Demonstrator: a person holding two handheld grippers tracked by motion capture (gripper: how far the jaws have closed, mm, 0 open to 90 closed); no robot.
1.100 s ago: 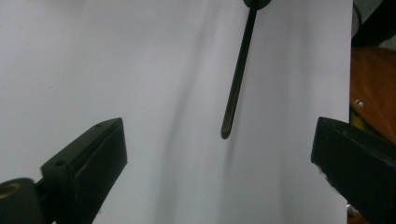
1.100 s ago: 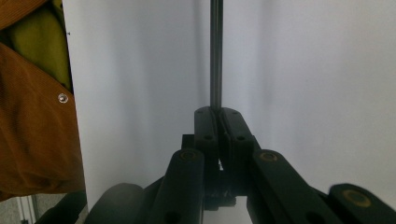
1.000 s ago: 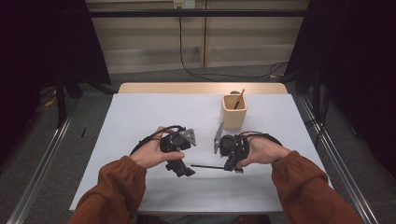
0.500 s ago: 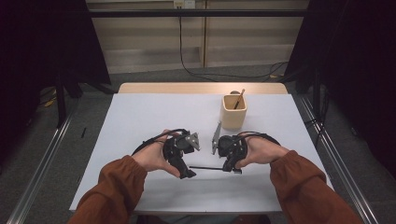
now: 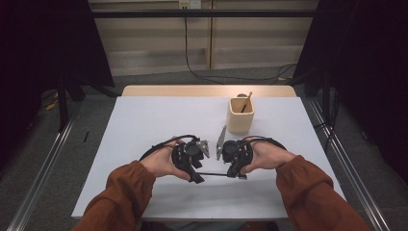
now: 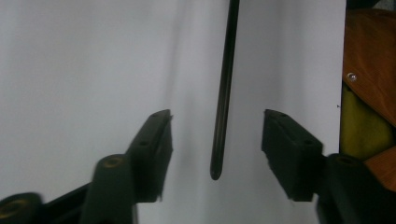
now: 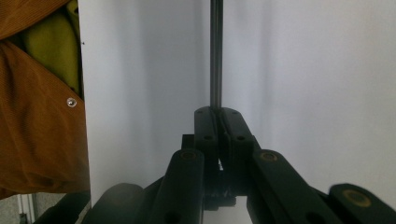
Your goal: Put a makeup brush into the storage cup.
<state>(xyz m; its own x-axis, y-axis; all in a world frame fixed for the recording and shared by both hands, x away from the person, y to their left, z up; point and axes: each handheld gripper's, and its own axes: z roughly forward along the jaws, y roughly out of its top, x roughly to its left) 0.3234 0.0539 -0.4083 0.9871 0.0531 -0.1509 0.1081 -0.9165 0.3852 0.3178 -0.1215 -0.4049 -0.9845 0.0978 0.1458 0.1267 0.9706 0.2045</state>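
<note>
Black stick [image 6: 223, 93], white table [image 5: 159, 120], tan cup [image 5: 239, 117], rust-orange sleeves [image 5: 118, 192].

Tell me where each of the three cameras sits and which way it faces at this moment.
High view: fixed above the person's side, facing forward and down on the white table; both forearms, the left gripper and the right gripper show.
Left gripper view: rides the left gripper, looking along its open jaws, which straddle the thin black rod without touching it.
Right gripper view: rides the right gripper, looking along jaws shut on the rod; a brown sleeve shows.
Shared: both gripper views see the same rod from opposite ends.
</note>
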